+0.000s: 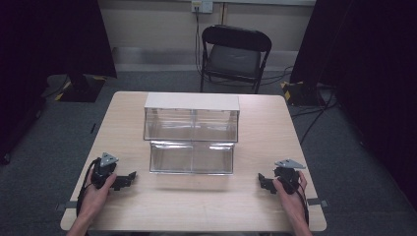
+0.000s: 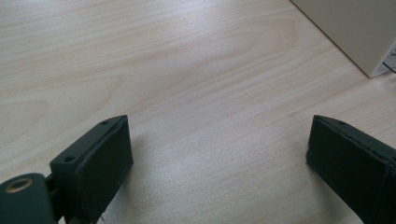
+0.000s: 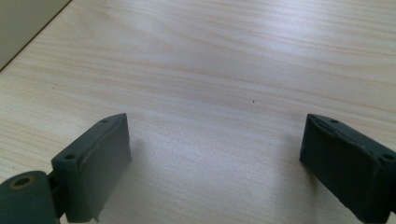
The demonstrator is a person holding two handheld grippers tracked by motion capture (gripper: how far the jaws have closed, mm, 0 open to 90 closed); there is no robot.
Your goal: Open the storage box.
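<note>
Both my grippers, left gripper (image 1: 129, 178) and right gripper (image 1: 263, 181), rest wide-jawed, holding nothing, on the table (image 1: 196, 201). They flank the clear drawer cabinet (image 1: 192, 130), probably readying a start.

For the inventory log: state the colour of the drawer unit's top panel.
White, on the clear plastic drawer unit's flat top panel; the high view shows it best.

This looks like a lab recording room: black curtains (image 1: 54, 34) on both sides, grey carpet (image 1: 44, 147), a folding chair (image 1: 235, 55) by the wall, cables (image 1: 314, 115) trailing past a lone table (image 1: 265, 196).
</note>
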